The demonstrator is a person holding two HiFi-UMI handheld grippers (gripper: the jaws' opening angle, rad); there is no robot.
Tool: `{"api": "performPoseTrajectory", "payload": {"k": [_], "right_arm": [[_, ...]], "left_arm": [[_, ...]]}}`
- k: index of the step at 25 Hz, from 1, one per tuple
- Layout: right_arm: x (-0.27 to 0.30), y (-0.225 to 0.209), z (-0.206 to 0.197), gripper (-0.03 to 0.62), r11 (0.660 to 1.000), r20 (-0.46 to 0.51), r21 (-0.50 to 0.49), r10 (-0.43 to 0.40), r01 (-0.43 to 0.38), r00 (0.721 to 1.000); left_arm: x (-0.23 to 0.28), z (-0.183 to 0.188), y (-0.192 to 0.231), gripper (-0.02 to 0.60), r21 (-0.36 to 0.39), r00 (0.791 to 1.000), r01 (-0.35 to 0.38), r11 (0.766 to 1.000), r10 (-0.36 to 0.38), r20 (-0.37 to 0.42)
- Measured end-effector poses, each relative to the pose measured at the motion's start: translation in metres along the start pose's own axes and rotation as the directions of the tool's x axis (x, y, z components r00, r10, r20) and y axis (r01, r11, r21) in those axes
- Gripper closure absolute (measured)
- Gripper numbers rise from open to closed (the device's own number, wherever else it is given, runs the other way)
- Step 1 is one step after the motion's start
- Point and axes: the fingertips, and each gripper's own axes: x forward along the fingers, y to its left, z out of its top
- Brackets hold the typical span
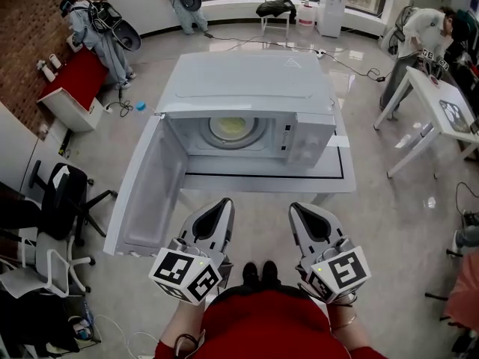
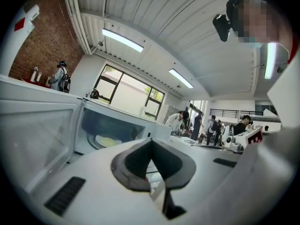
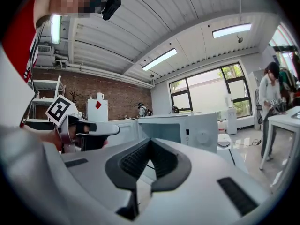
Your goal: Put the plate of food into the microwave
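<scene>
Round pale plate (image 1: 236, 128) sits inside boxy, smooth white microwave (image 1: 247, 81).

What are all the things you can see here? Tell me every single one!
microwave: one, white, on the table, door open to the left
plate of food: one, yellowish, inside the microwave
table: one, white with a black line, under the microwave
office chairs: two, one black, one pale, at left
counter: one, red-topped, far left
side table: one, white, at right
people: at least three, around the room's edges
left gripper: one, white, shut, empty
right gripper: one, white, shut, empty
</scene>
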Motion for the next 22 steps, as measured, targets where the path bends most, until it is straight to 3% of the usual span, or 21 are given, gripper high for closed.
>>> {"api": "performPoseTrajectory", "payload": {"k": [5,22], "right_arm": [[-0.007,0.003,-0.002,0.58,1.0,-0.007,-0.004,0.003,-0.003,1.0],[-0.01,-0.003,0.006,0.58,1.0,0.017,-0.024,0.007,-0.007,1.0]], "left_arm": [[-0.002,-0.004,-0.005,0.574,0.034,1.0,-0.005,0.999,0.004,0.002],[-0.003,-0.001,0.0,0.574,-0.014,0.999,-0.038,0.999,0.039,0.014]]}}
